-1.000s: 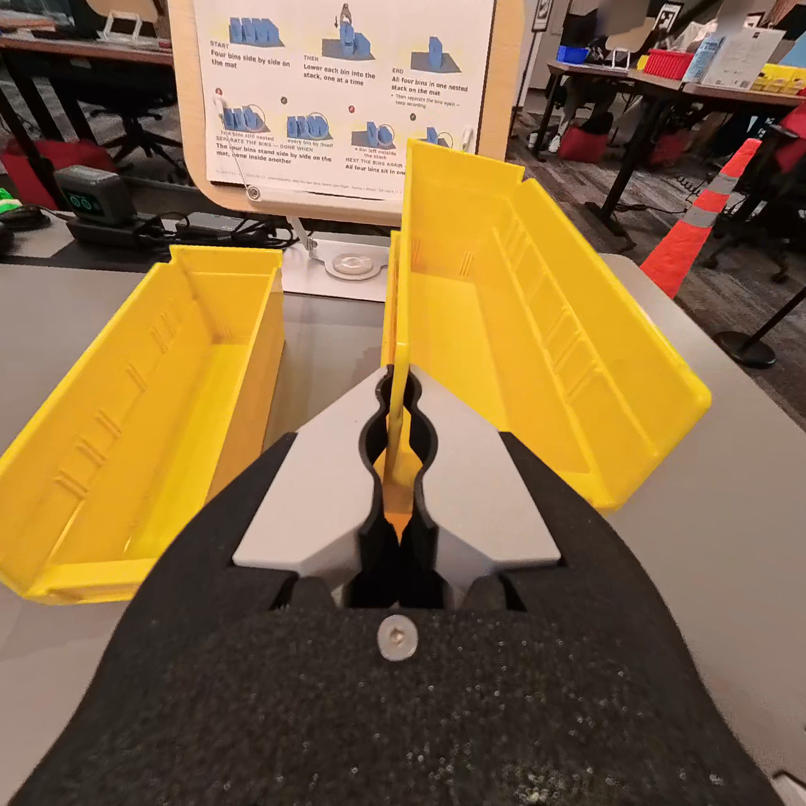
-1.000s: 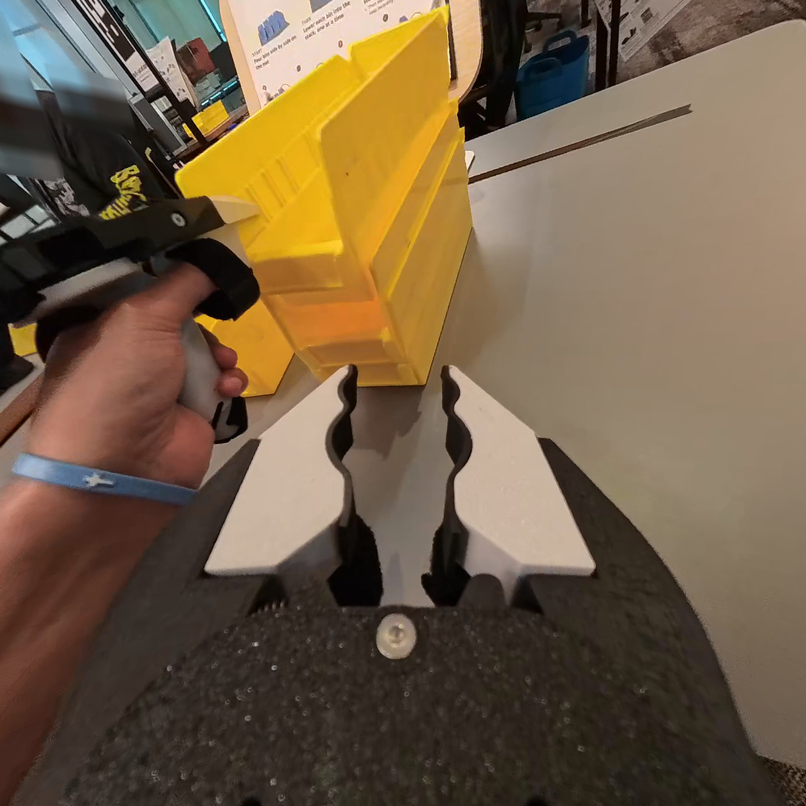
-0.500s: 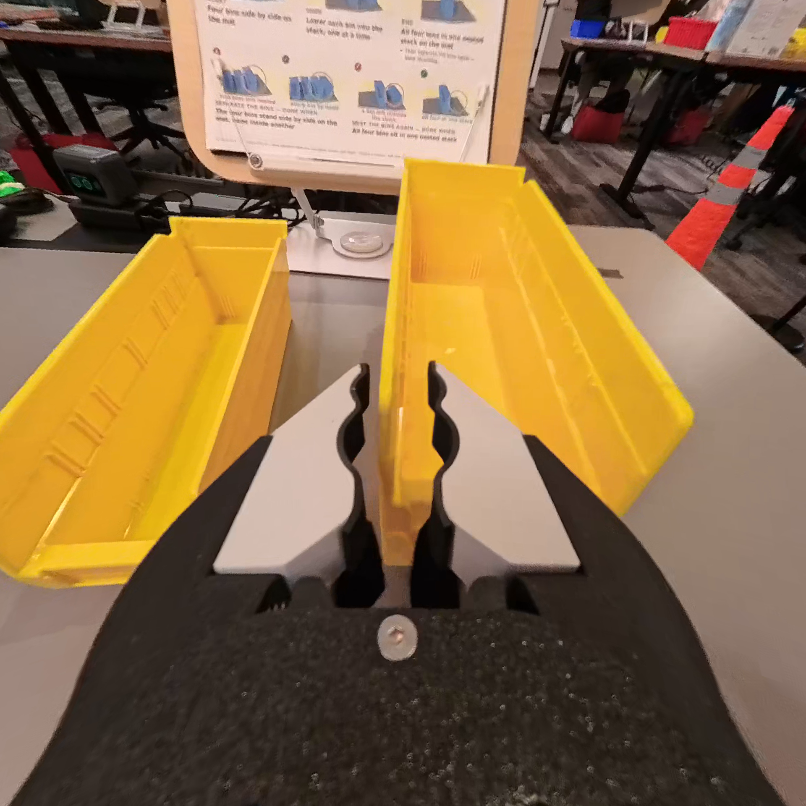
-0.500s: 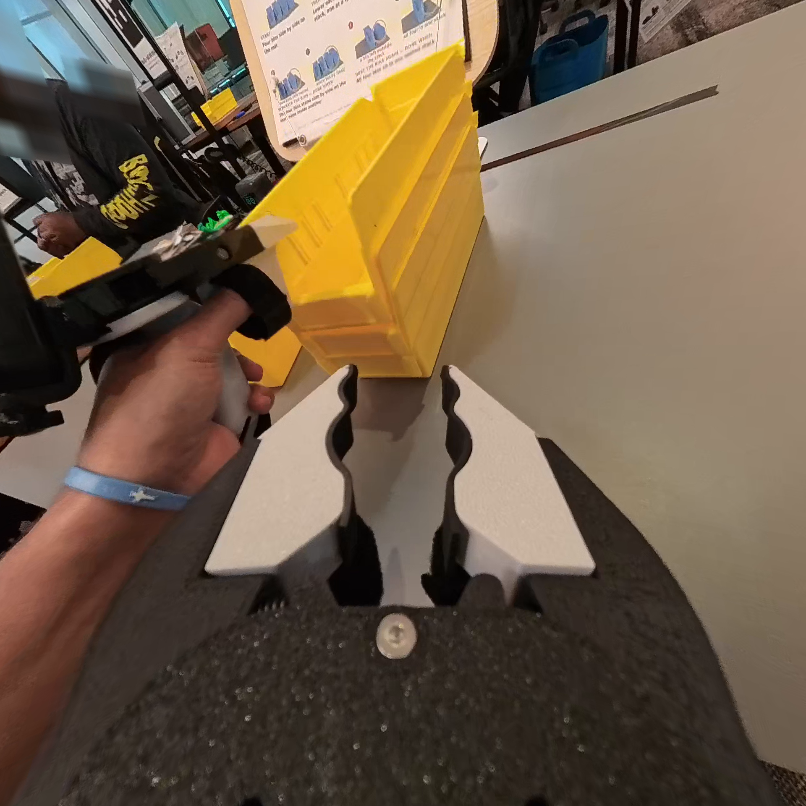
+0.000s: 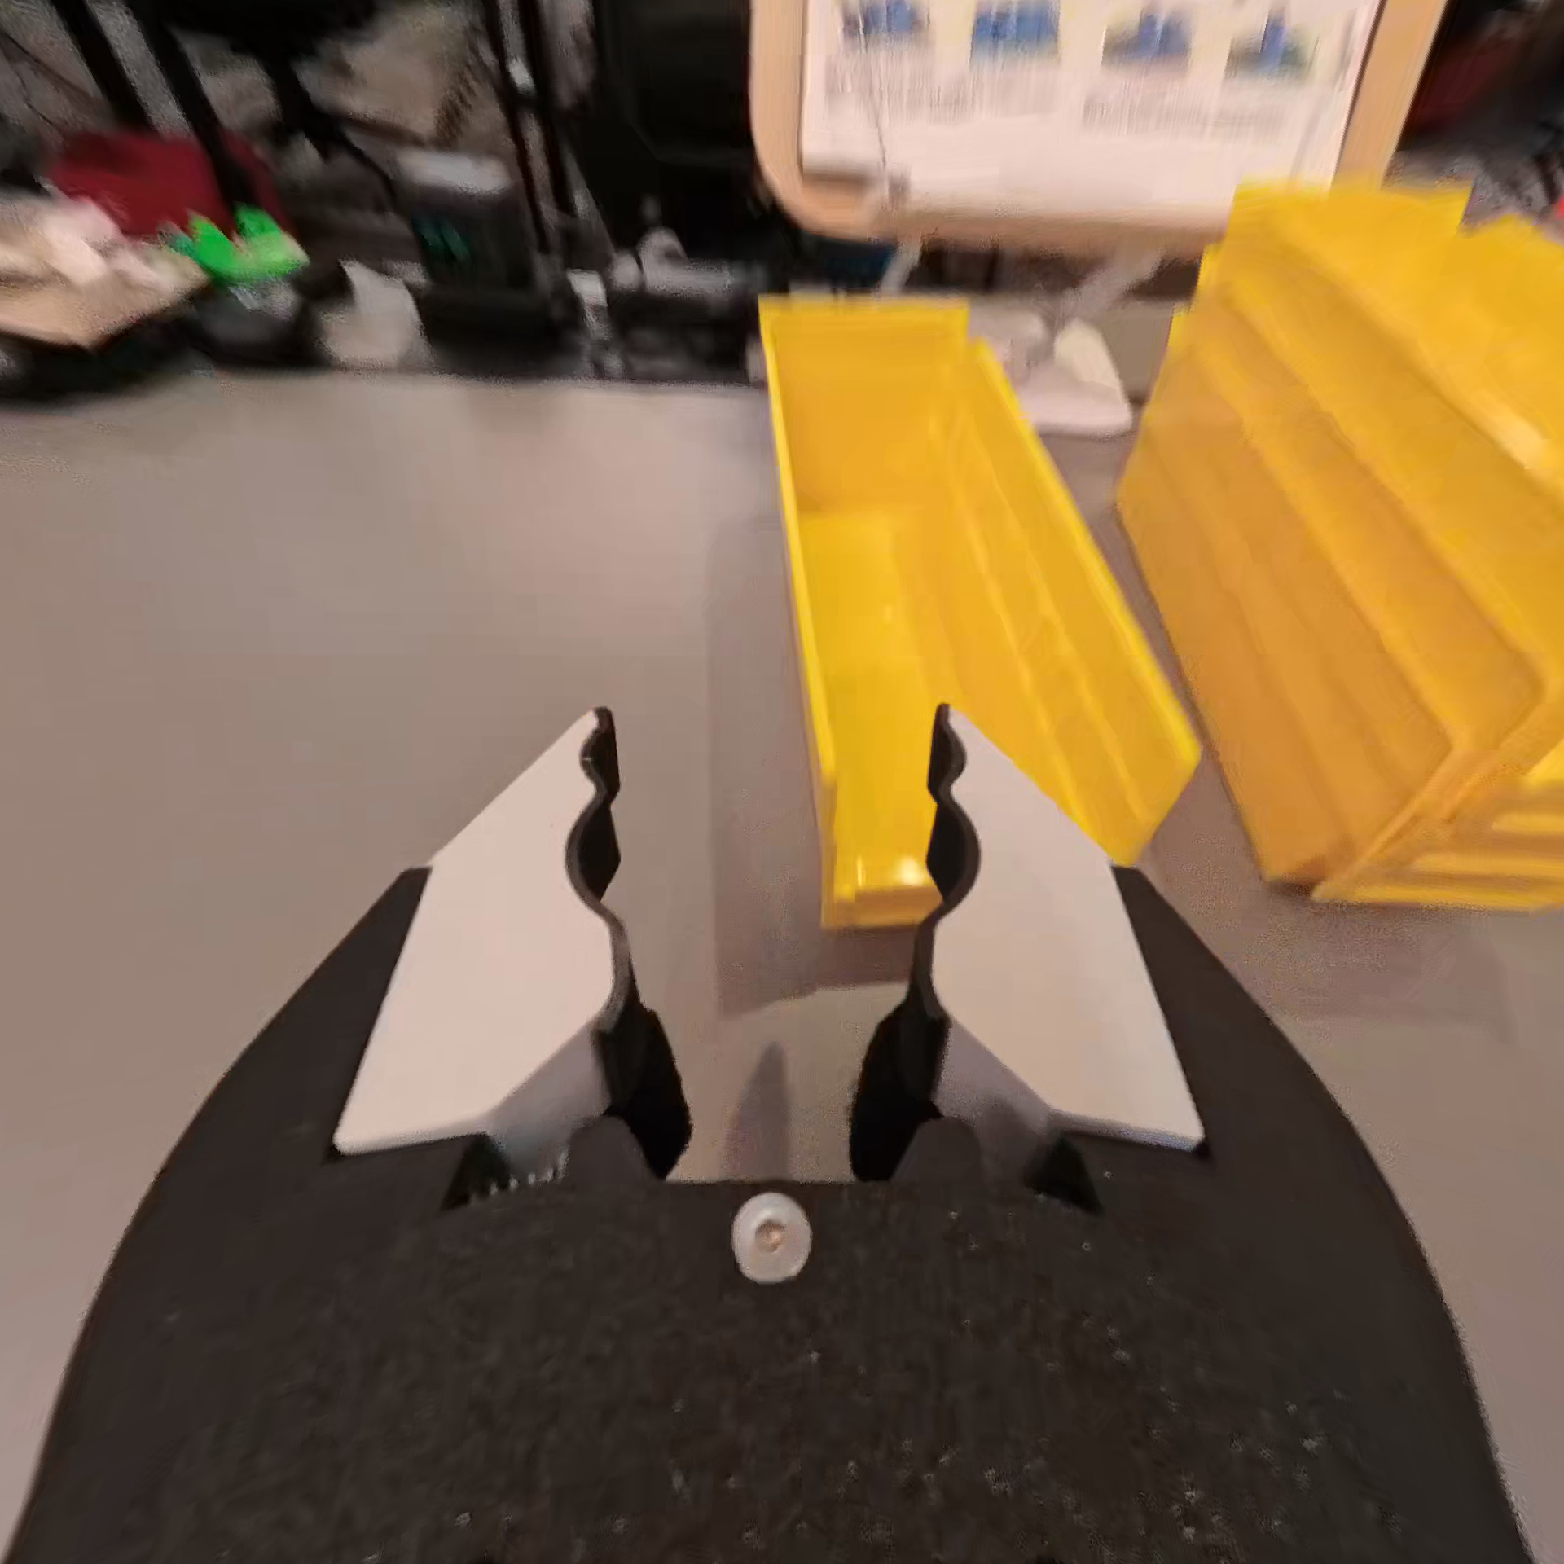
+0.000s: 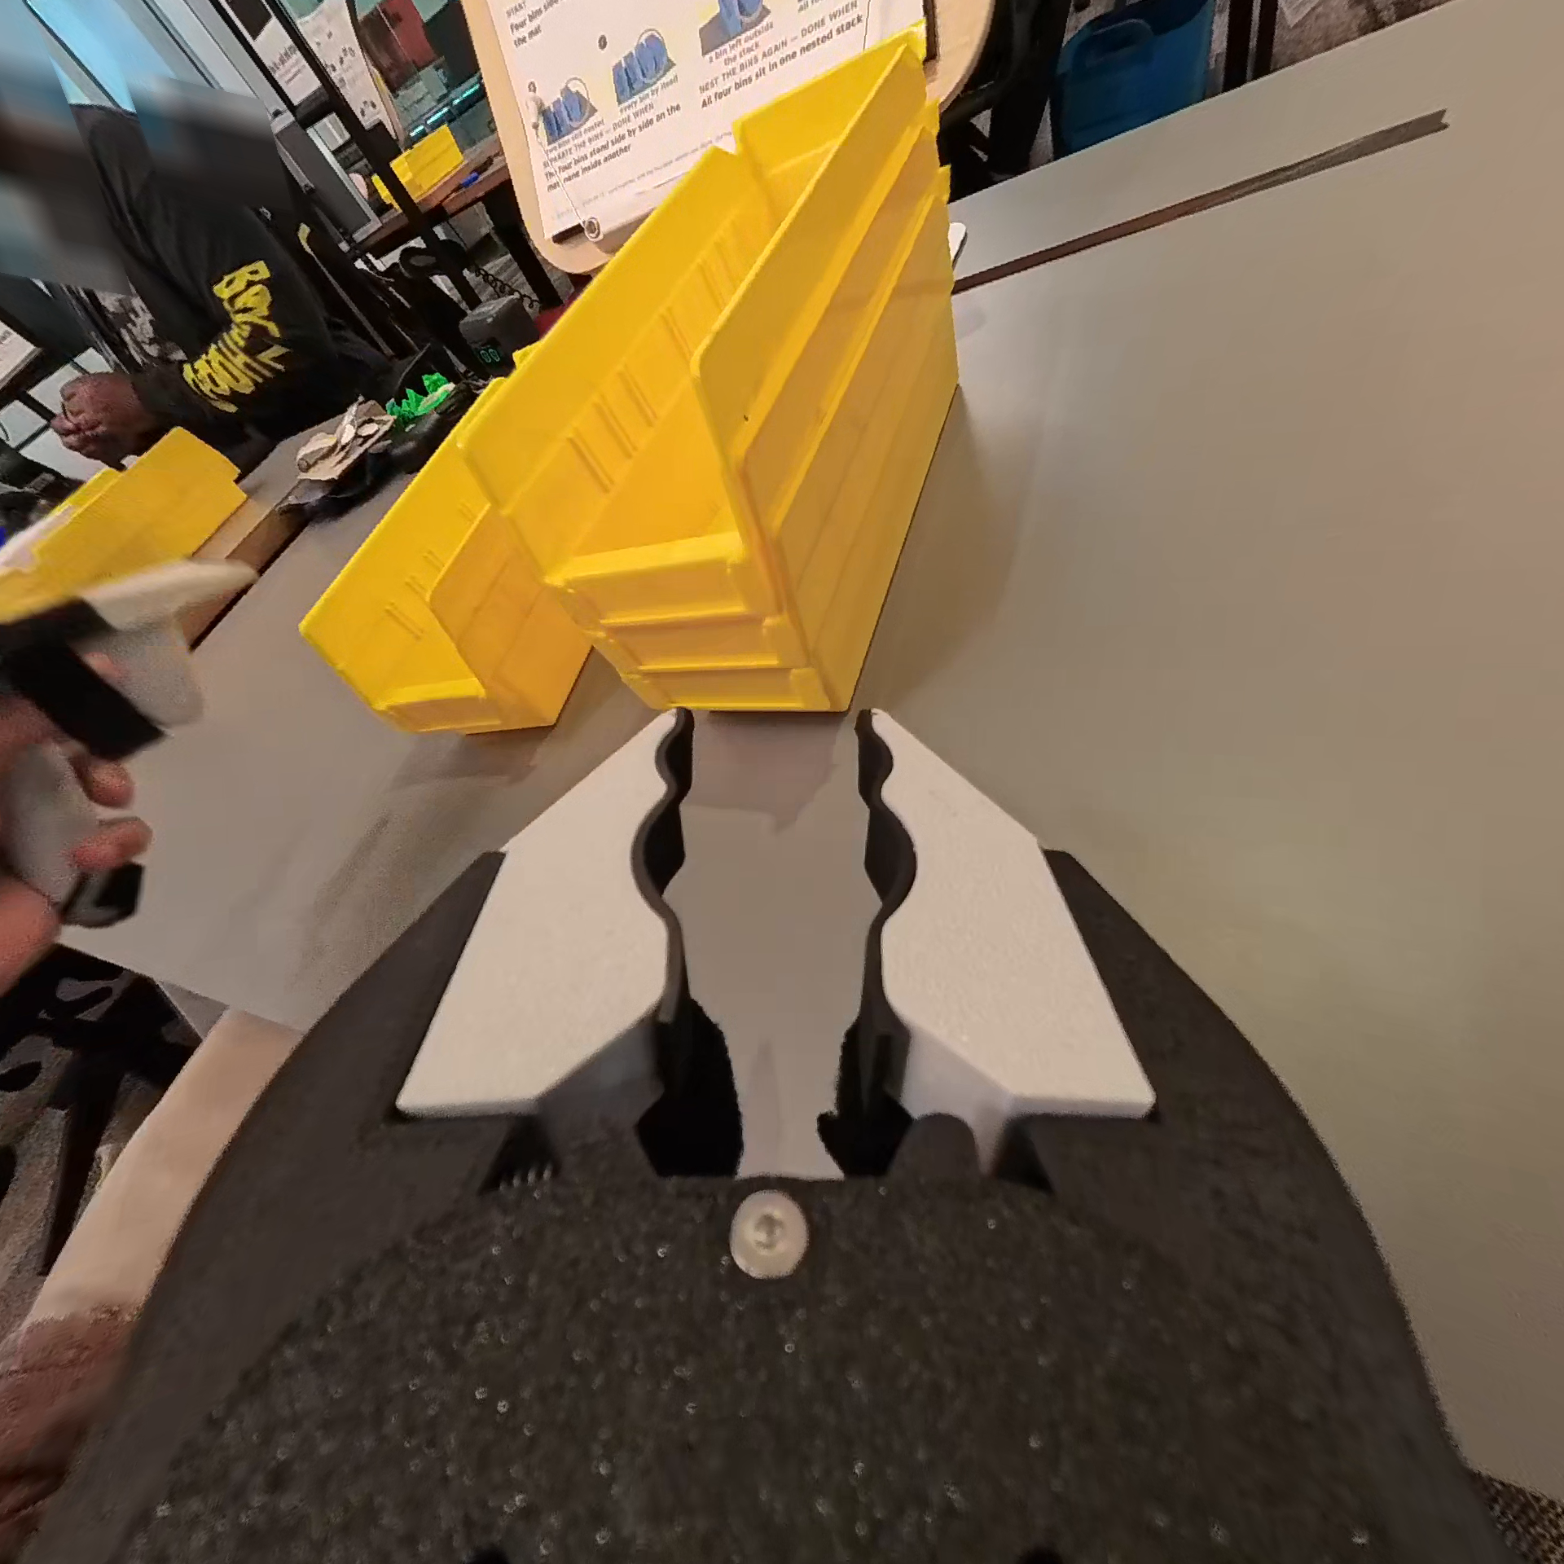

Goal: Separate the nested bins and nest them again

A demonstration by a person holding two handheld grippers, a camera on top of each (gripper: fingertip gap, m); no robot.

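The left gripper (image 5: 768, 719) stood with its jaws wide apart and held nothing, hovering over bare grey table (image 5: 381, 609); the single yellow bin (image 5: 956, 609) lay just ahead and to its right, open side up, and the stack of nested yellow bins (image 5: 1354, 592) stood beside that bin, farther right, with a gap of table between them; this view was blurred. The right gripper (image 6: 774, 719) also had its jaws apart and empty, its tips just short of the near end of the stack (image 6: 762, 474), not touching it; three bins showed in that stack, one inside another; the single bin (image 6: 440, 626) lay close by its left side. A hand (image 6: 51, 812) held the other gripper at the left edge; a white instruction board (image 6: 677, 93) stood behind the bins; a person in a dark top (image 6: 203, 322) sat beyond the table.
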